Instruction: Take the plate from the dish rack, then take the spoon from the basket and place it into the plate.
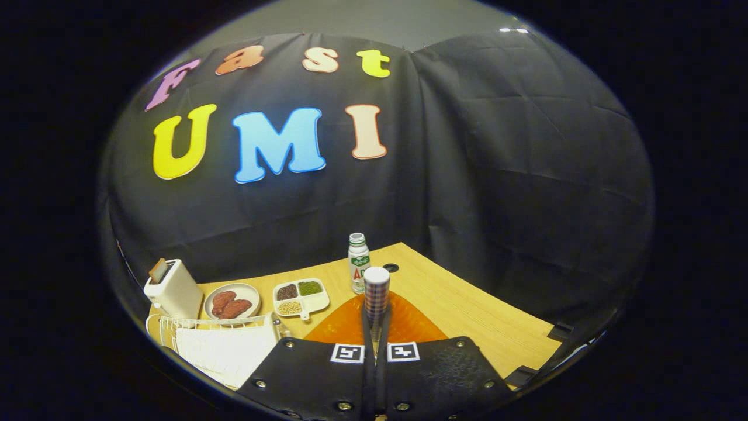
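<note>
My gripper (pixel 376 345) is shut on a spoon (pixel 377 293), whose checkered handle with a white end cap sticks up from between the two fingers. The spoon's bowl is hidden by the fingers. An orange plate (pixel 342 327) lies flat on the wooden table (pixel 467 316), just ahead of and under the fingertips. The white wire dish rack (pixel 193 327) stands to the left of the fingers, with a white ribbed tray inside it.
Beyond the rack are a white toaster (pixel 172 289), a small plate of red meat (pixel 232 302) and a divided dish of beans (pixel 301 297). A small white bottle (pixel 358 263) stands just beyond the orange plate, near a cable hole (pixel 390 268). The table's edge runs along the right.
</note>
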`<action>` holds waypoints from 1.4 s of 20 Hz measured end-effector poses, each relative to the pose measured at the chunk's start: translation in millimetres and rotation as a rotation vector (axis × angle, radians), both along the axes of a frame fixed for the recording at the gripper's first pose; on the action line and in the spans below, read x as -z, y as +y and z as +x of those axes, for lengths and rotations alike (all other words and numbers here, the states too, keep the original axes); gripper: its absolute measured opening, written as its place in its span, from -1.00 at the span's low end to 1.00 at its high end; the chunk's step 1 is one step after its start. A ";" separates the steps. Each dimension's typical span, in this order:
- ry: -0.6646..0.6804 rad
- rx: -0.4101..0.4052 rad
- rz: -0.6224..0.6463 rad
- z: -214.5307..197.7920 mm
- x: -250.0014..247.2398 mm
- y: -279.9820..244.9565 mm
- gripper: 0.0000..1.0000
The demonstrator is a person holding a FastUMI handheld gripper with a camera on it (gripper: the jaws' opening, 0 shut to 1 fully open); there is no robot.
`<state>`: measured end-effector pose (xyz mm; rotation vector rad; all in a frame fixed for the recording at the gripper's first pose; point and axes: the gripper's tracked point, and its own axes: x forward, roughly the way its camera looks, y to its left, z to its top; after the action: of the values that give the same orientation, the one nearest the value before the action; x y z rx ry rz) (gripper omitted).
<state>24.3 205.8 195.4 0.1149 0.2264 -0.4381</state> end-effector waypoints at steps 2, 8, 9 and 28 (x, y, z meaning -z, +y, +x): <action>-0.005 -0.042 -0.008 -9.5 -5.1 27.5 -1.00; 0.028 -0.238 0.012 -39.2 19.9 130.5 -1.00; 0.039 -0.271 0.015 -45.2 28.7 146.9 -1.00; 0.212 -0.541 0.046 -83.6 153.9 263.6 -0.99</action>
<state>-59.3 469.3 41.5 0.0485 0.4618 0.0958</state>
